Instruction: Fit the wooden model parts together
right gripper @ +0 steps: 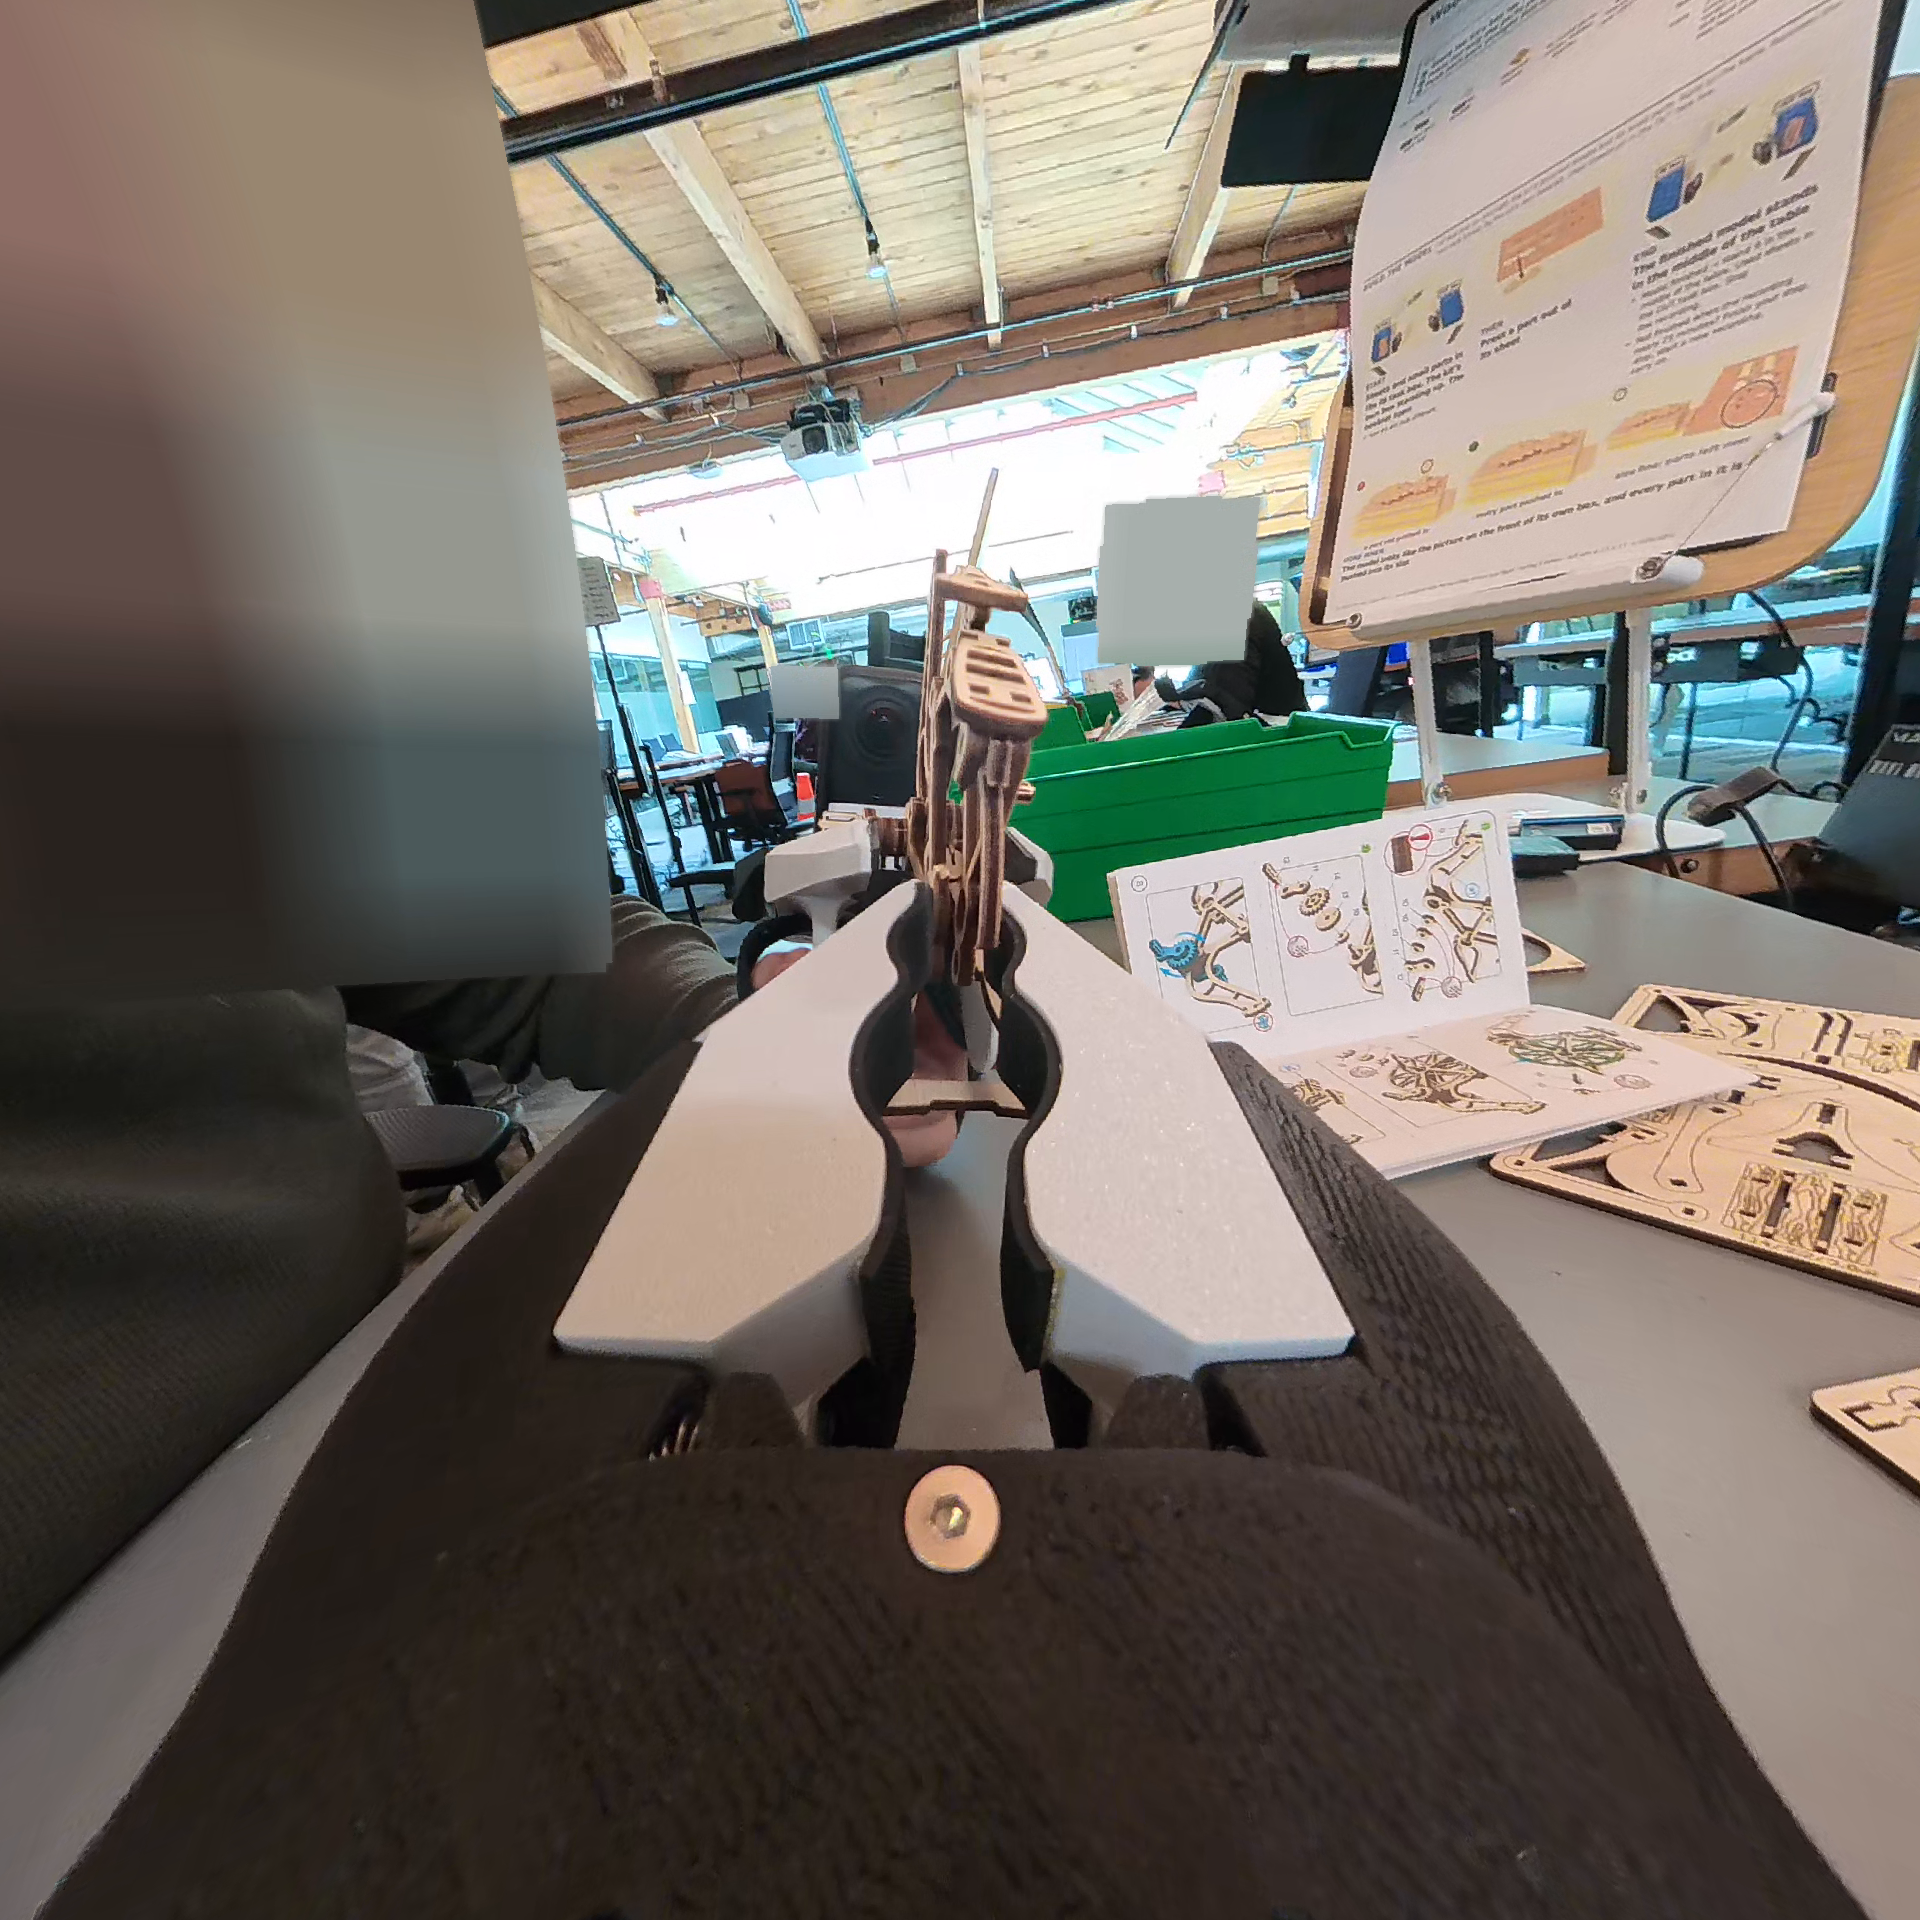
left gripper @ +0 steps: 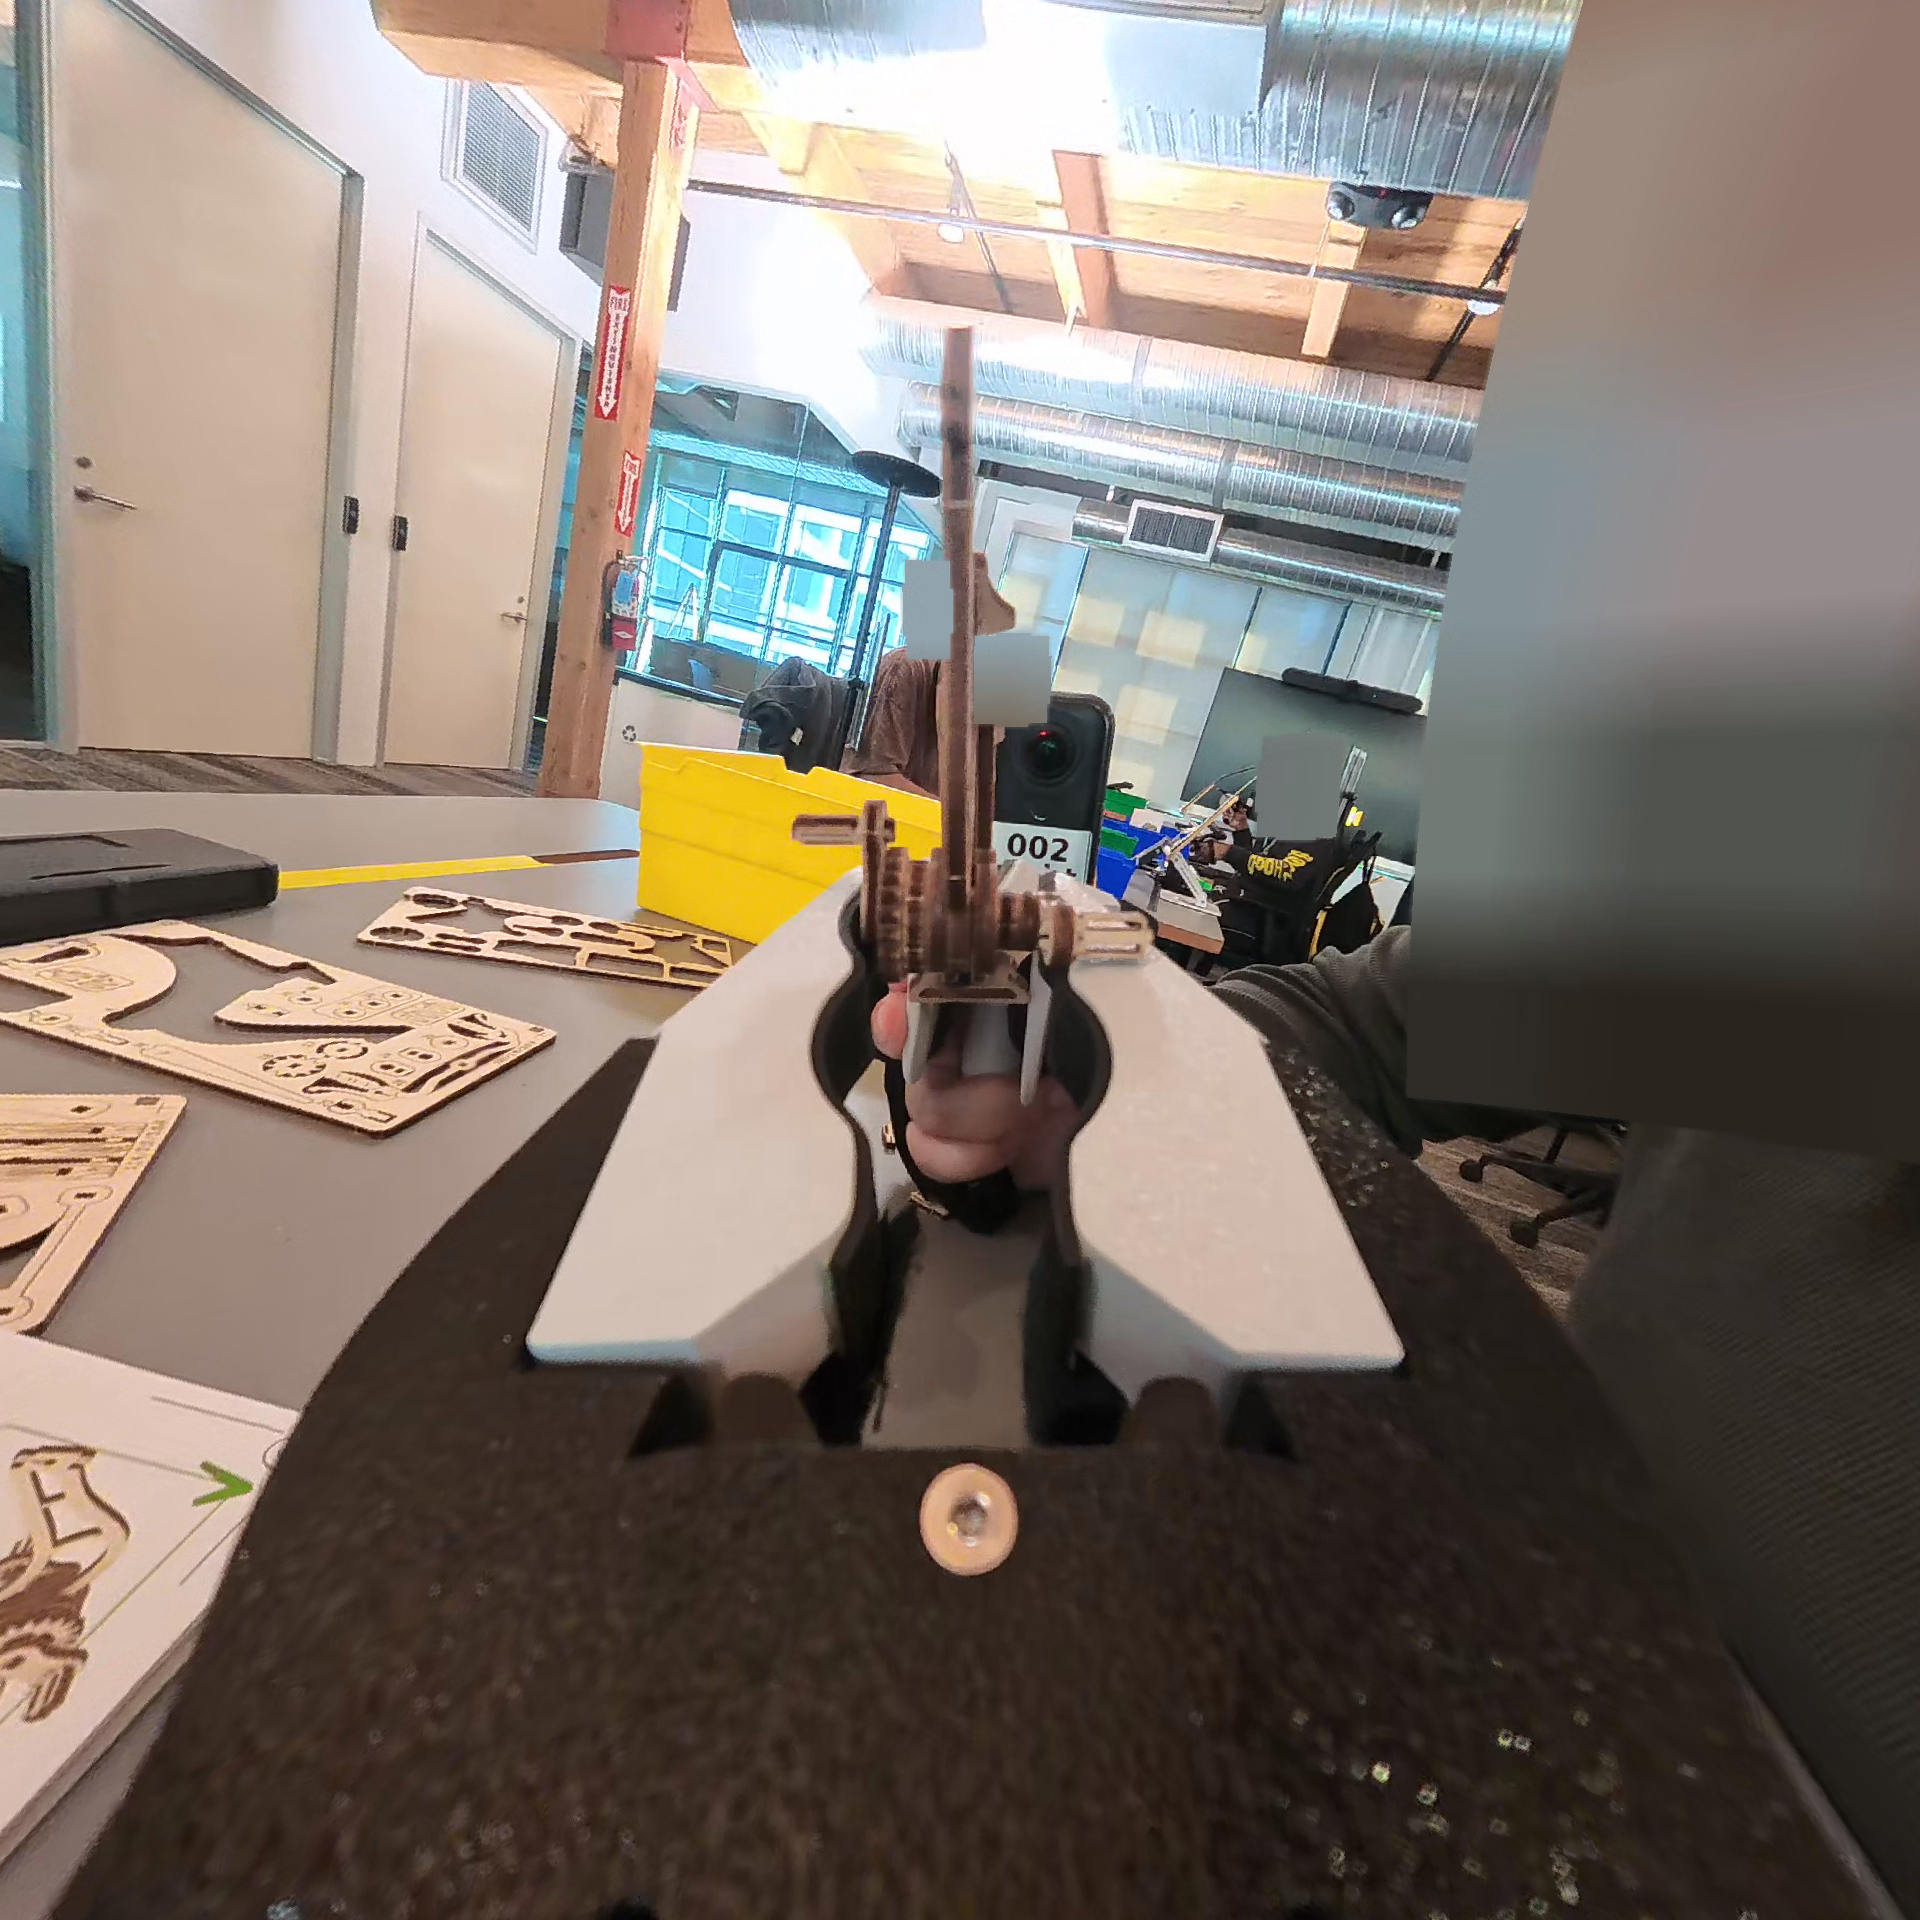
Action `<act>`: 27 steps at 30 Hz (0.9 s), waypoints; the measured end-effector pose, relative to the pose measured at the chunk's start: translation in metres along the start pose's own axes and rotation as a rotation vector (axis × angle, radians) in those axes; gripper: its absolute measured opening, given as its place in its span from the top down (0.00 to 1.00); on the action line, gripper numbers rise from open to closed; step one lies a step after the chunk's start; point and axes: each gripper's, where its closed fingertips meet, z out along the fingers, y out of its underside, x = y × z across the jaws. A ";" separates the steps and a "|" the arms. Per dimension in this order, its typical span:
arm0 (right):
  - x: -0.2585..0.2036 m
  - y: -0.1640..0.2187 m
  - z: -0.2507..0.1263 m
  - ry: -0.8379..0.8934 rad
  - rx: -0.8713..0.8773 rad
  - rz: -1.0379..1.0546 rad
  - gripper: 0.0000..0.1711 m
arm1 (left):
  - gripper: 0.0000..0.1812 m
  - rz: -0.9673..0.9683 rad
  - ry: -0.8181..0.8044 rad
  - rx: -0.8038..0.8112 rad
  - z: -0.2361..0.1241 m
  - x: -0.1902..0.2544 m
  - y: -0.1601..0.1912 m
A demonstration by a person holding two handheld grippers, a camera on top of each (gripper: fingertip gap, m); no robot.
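Both grippers on the same wooden model [left gripper: 961, 894], held up off the worktop [left gripper: 312, 1195] between them.

Left gripper [left gripper: 961, 935]: fingers clenched on the model's lower end, at the gear cluster. A tall thin strip of the model sticks straight up past the tips. Small cross-axle pokes out left of the gears.

Right gripper [right gripper: 956, 935]: fingers clenched on the model [right gripper: 961, 831] too, from the opposite side. A slotted oval plate sits near the model's top, tilted right. A flat wooden tab lies across the gap between the finger pads, lower down; touching both pads, looks like.

Each wrist view shows the other gripper just behind the model, tips facing. Person's hand [left gripper: 966, 1132] visible through the left finger gap.

Rest of worktop:
- Left view: punched-out part sheets [left gripper: 281, 1018] lying flat, left of the gripper. Yellow bin [left gripper: 727, 842] behind them. Black case [left gripper: 114, 873] far left. Printed sheet [left gripper: 94, 1538] at near-left edge.
- Right view: open booklet [right gripper: 1351, 987] right of the gripper, one page propped up. More part sheets [right gripper: 1766, 1143] beside it. Green bin [right gripper: 1195, 810] behind. Instruction page on a stand [right gripper: 1600, 312] upper right.
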 end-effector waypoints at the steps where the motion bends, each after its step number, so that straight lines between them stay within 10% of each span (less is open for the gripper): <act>1: 0.000 0.000 0.000 -0.001 0.001 0.005 0.96 | 0.85 -0.001 0.000 0.000 0.000 0.000 0.000; 13: 0.003 -0.007 -0.003 -0.003 0.067 0.051 0.96 | 0.78 -0.042 -0.030 -0.015 0.005 -0.004 0.004; 27: -0.007 -0.003 0.002 -0.040 0.045 0.027 0.96 | 0.94 0.003 0.068 0.030 0.003 0.012 0.000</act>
